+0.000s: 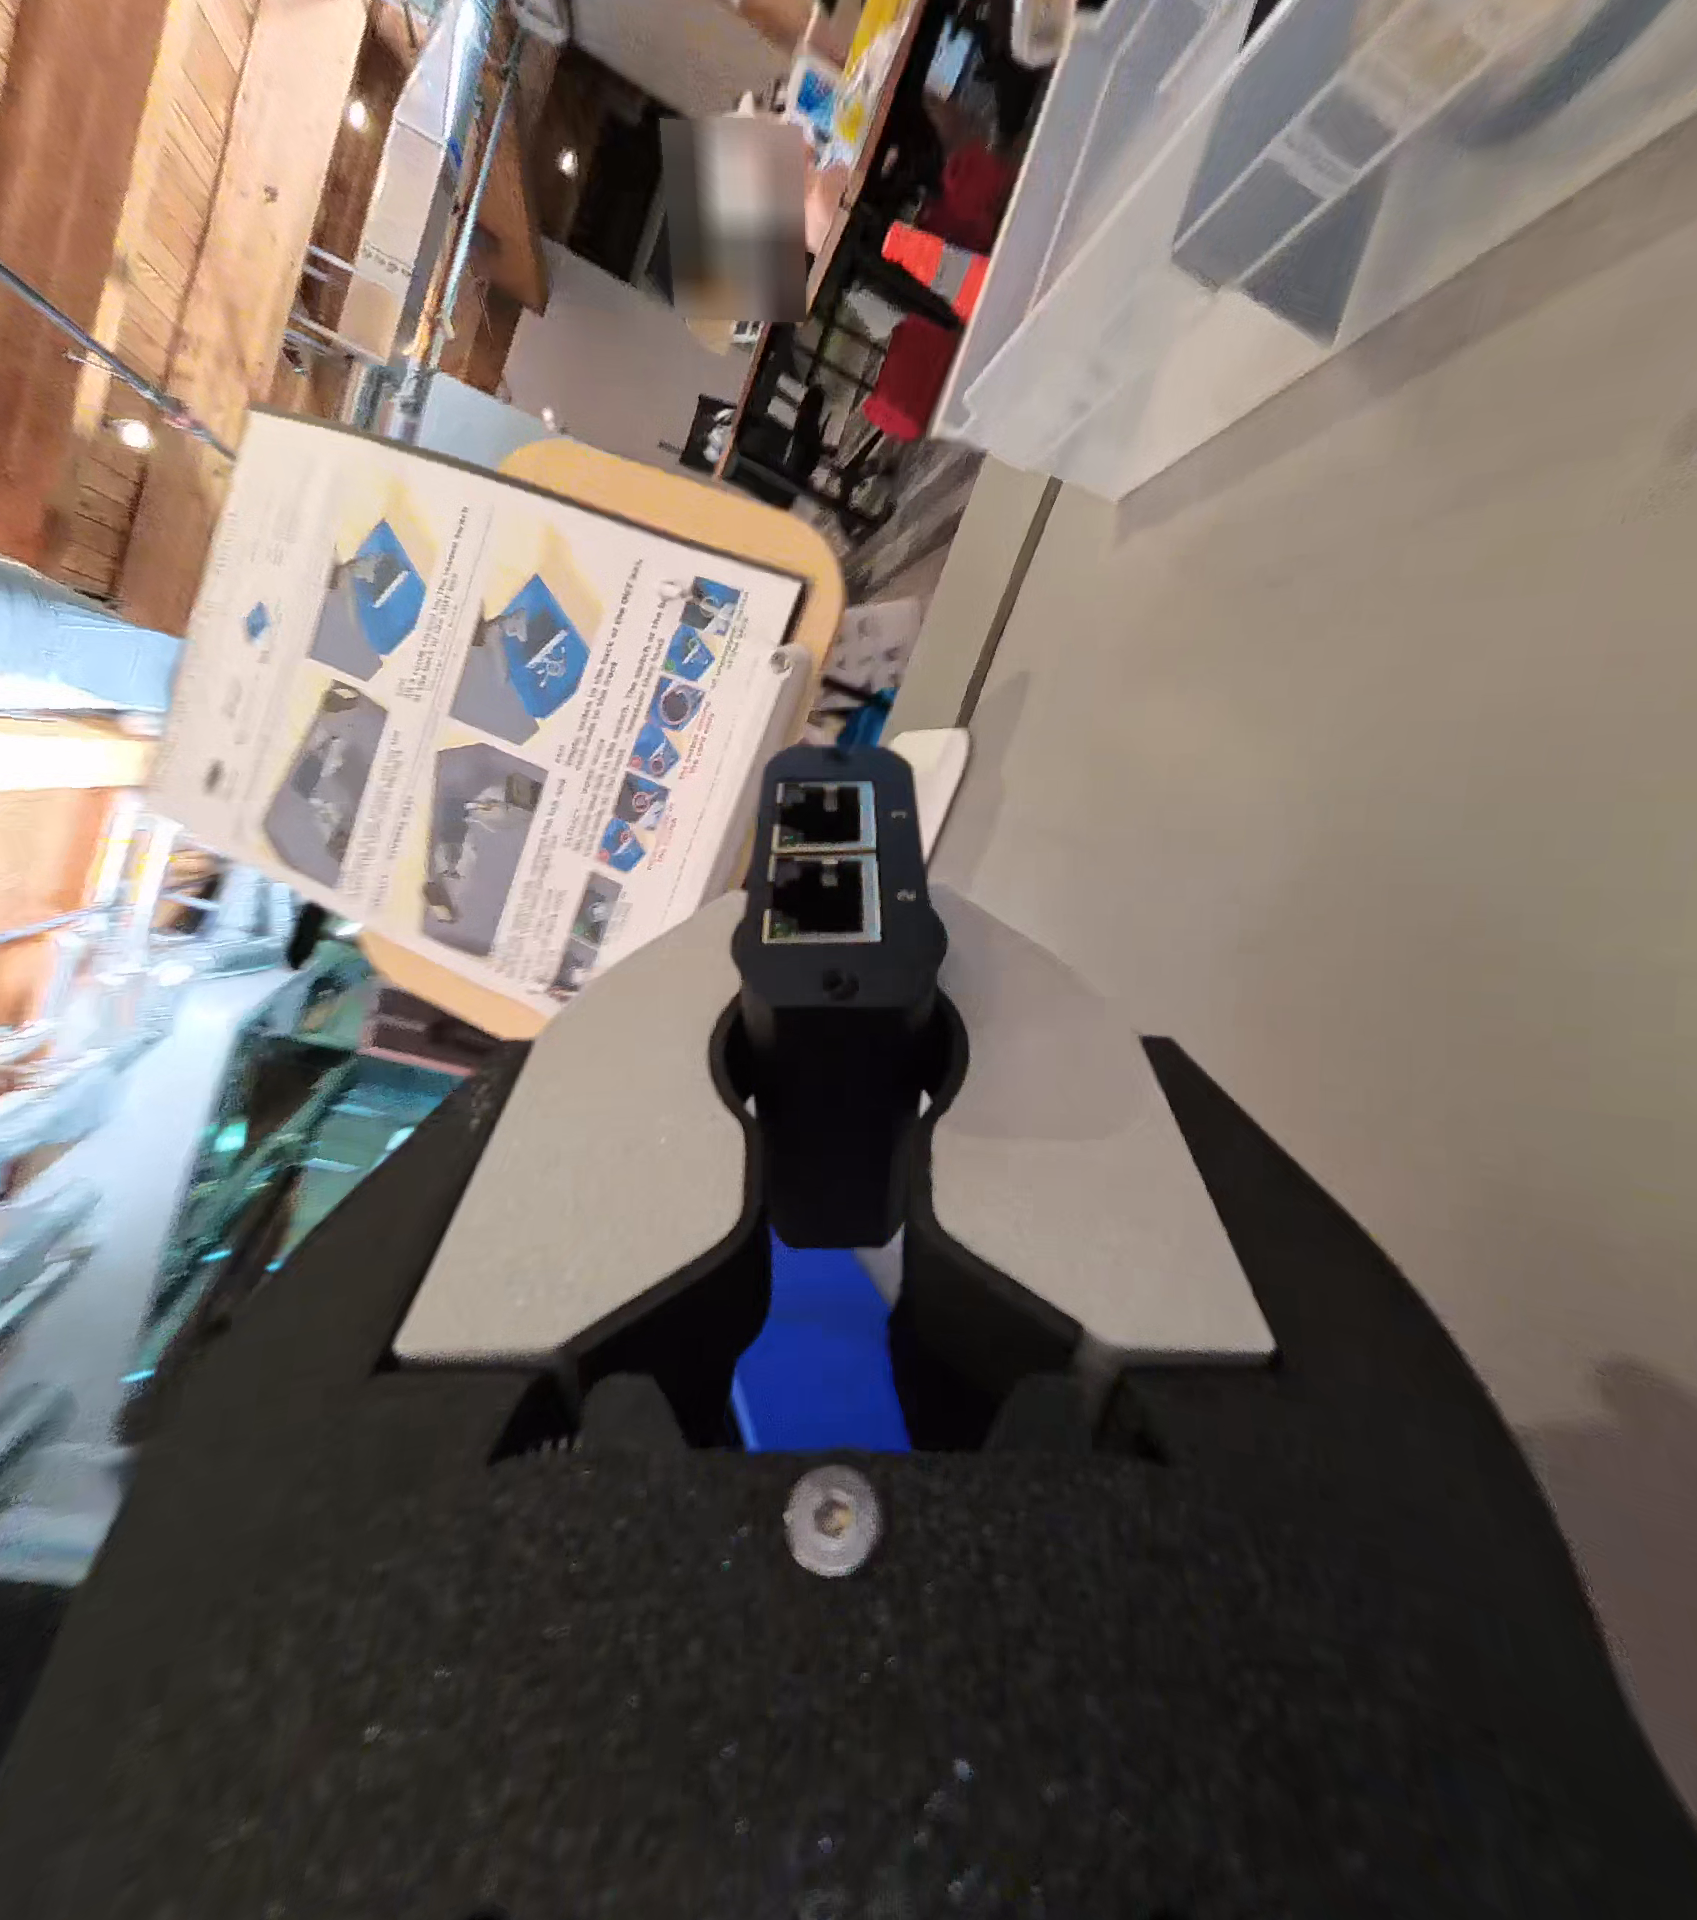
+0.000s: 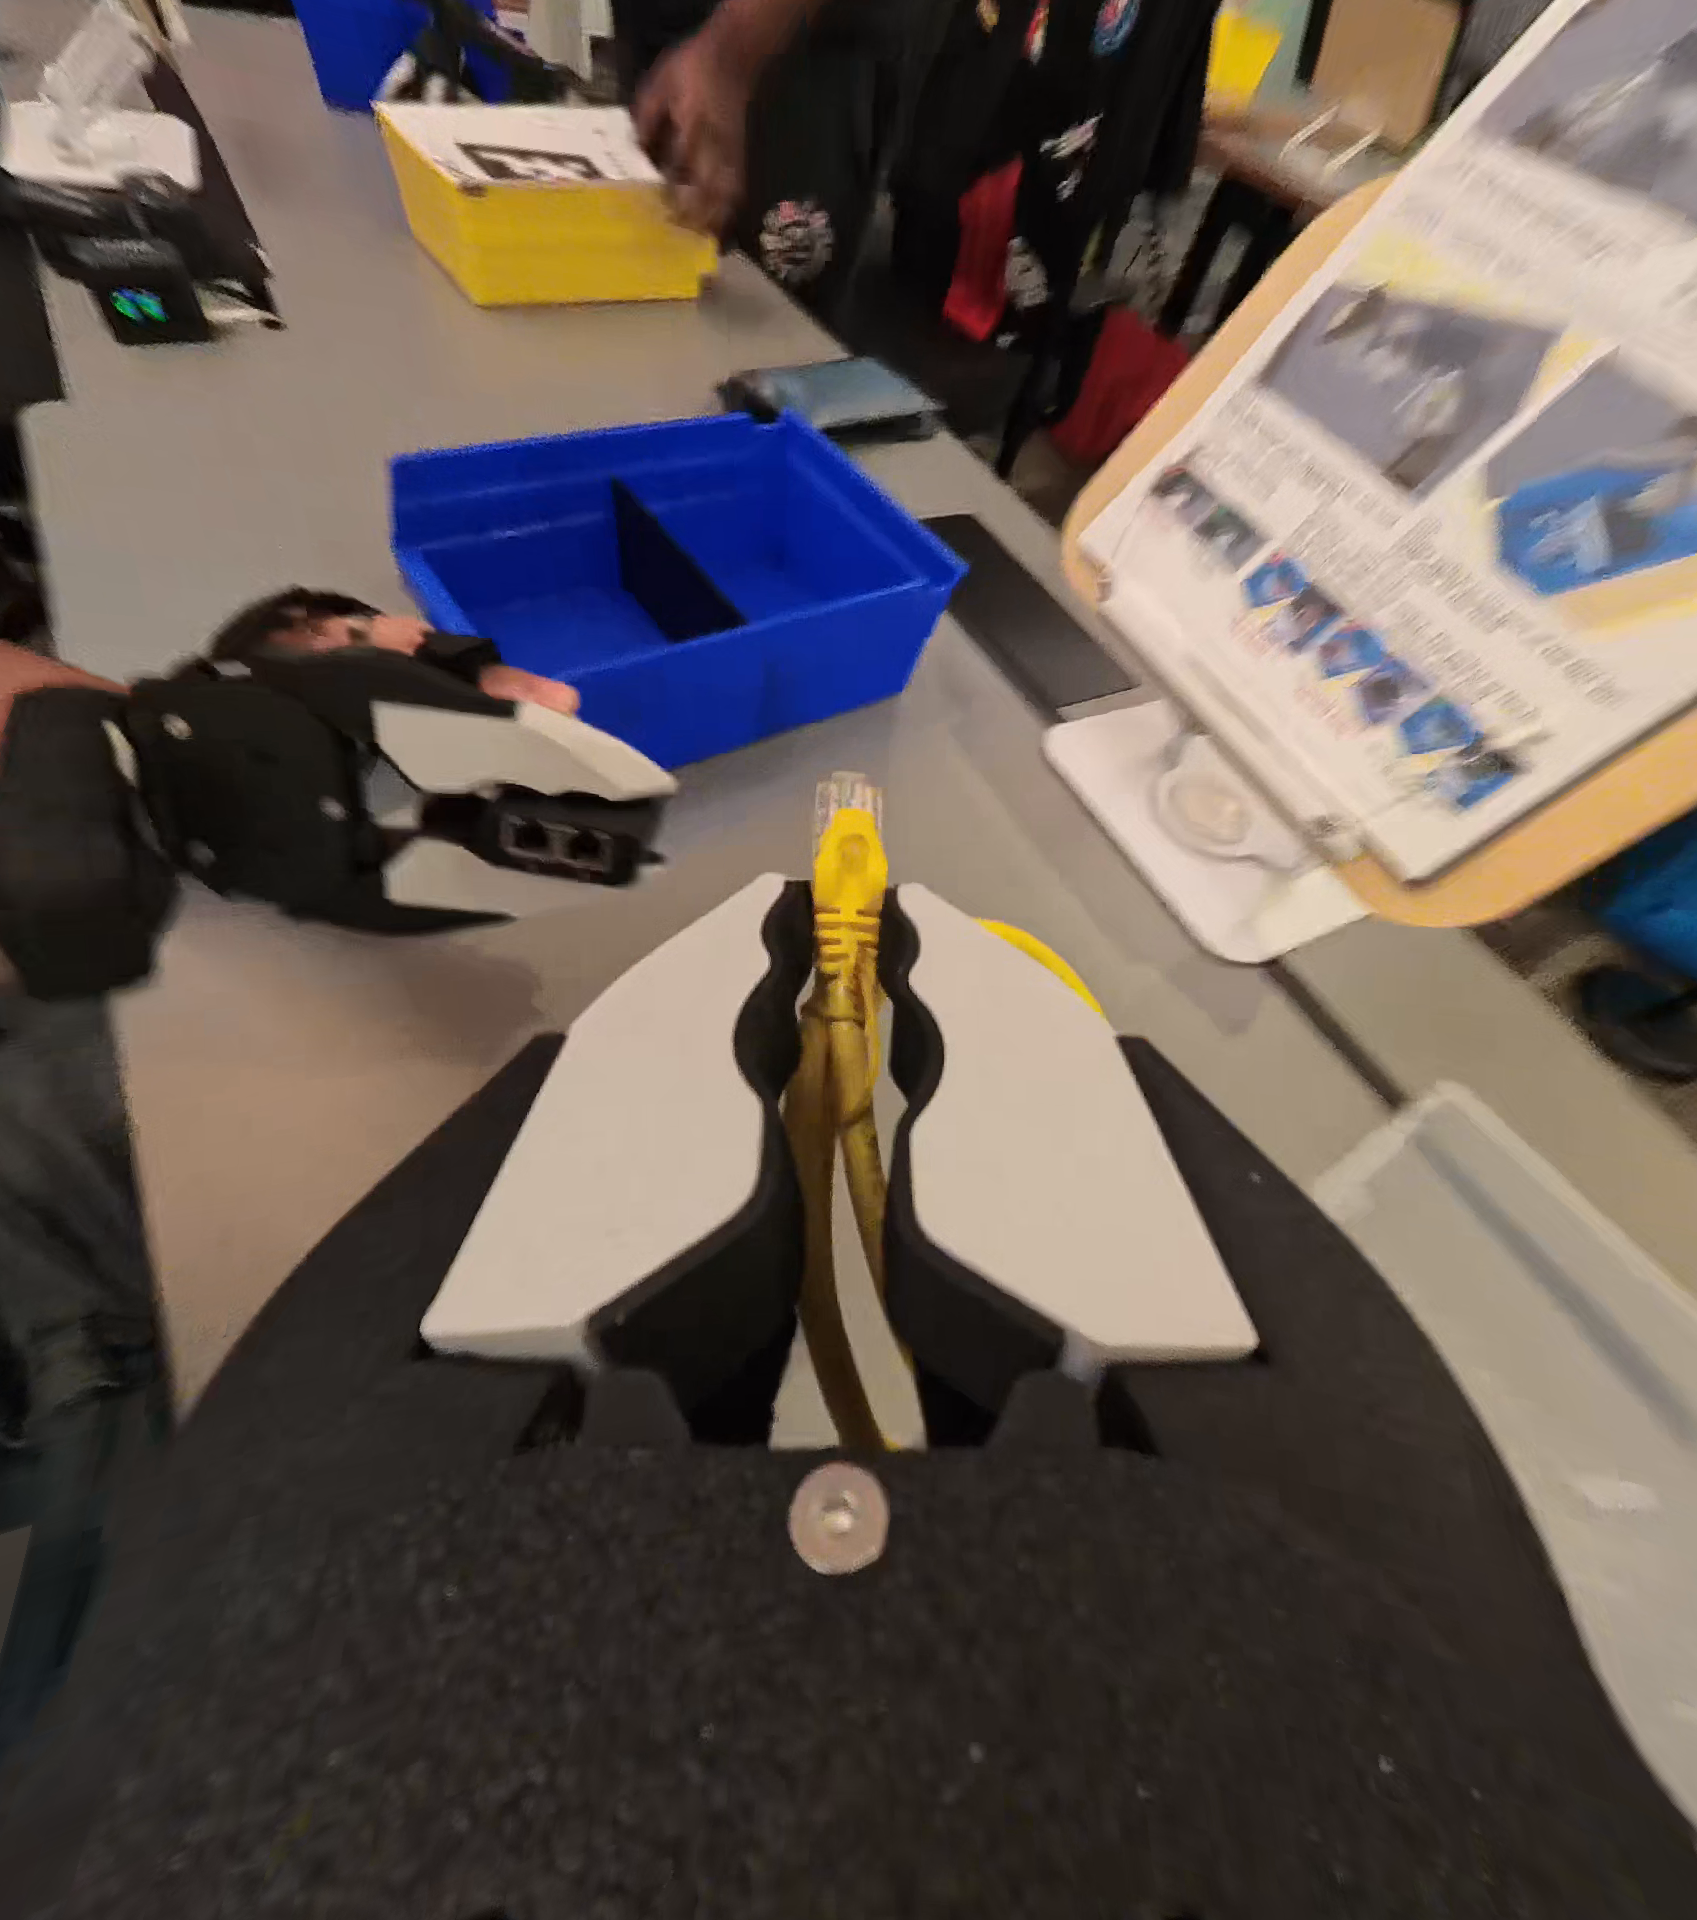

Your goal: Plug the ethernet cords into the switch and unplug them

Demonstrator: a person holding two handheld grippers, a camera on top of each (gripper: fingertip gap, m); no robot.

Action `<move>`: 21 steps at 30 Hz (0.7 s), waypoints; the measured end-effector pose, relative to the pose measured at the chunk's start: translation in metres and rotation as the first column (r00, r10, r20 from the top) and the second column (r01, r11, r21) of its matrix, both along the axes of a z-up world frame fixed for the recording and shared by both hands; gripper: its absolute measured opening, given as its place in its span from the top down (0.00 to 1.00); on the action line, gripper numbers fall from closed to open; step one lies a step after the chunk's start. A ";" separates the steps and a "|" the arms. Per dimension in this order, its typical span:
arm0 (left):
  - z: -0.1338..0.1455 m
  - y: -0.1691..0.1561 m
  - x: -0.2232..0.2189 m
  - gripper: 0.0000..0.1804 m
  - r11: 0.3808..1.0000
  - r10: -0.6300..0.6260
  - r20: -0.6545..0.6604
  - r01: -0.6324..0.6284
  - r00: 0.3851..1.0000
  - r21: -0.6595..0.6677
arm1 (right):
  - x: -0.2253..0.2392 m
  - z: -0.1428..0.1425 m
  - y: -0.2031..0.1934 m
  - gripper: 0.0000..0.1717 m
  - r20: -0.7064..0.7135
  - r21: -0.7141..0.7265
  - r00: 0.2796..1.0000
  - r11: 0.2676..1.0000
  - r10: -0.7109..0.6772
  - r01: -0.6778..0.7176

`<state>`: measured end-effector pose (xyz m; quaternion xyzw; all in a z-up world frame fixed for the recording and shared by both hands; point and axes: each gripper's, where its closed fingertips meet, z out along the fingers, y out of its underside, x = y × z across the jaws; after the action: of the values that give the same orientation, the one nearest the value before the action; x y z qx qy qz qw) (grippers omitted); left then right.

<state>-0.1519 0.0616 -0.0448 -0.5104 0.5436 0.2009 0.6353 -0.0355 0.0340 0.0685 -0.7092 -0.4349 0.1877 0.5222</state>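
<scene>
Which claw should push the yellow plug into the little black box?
Probably the right claw: it grips the yellow ethernet plug, tip forward. The left claw just holds the black switch, both ports empty.

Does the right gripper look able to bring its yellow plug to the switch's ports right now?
Probably yes: the switch is held up, ports empty, and nothing lies between it and the plug.

- A long grey table [image 2: 304,447] carries everything.
- On it: a divided blue plastic bin [image 2: 678,582], a yellow bin [image 2: 543,239], a white stand base [image 2: 1208,821].
</scene>
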 end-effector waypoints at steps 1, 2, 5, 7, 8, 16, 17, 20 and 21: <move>-0.001 0.001 0.000 0.86 0.999 -0.027 0.036 0.028 0.999 -0.038 | 0.015 0.000 0.003 0.93 0.046 0.029 0.998 0.999 -0.032 0.031; -0.002 0.002 0.001 0.86 0.995 -0.042 0.068 0.047 0.997 -0.082 | 0.033 -0.009 0.009 0.93 0.124 0.017 0.990 0.997 -0.072 0.070; -0.005 0.001 0.004 0.86 0.985 -0.079 0.121 0.096 0.990 -0.146 | 0.115 -0.062 0.048 0.93 0.409 0.076 0.855 0.945 -0.319 0.317; -0.005 0.000 0.005 0.86 0.988 -0.084 0.106 0.096 0.991 -0.123 | 0.150 -0.112 0.066 0.93 0.503 0.043 0.792 0.925 -0.346 0.377; -0.006 -0.001 0.007 0.86 0.988 -0.088 0.099 0.099 0.991 -0.116 | 0.160 -0.138 0.073 0.93 0.516 -0.004 0.784 0.915 -0.344 0.404; -0.018 -0.001 0.010 0.86 0.987 -0.113 0.060 0.119 0.992 -0.112 | 0.186 -0.153 0.082 0.58 0.310 -0.101 0.822 0.844 -0.477 0.527; -0.018 0.000 0.009 0.86 0.985 -0.112 0.068 0.120 0.991 -0.125 | 0.185 -0.131 0.078 0.59 0.244 -0.065 0.838 0.854 -0.488 0.516; -0.017 0.003 0.006 0.86 0.979 -0.115 0.107 0.131 0.988 -0.155 | 0.179 -0.076 0.060 0.62 0.092 0.067 0.875 0.879 -0.476 0.471; -0.017 0.004 0.005 0.86 0.977 -0.116 0.119 0.135 0.986 -0.164 | 0.177 -0.068 0.054 0.63 0.080 0.084 0.879 0.882 -0.469 0.463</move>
<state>-0.1464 0.0653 -0.0617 -0.5379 0.5546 0.0846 0.6293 0.1419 0.0882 0.0007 -0.7847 -0.2822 0.0079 0.5518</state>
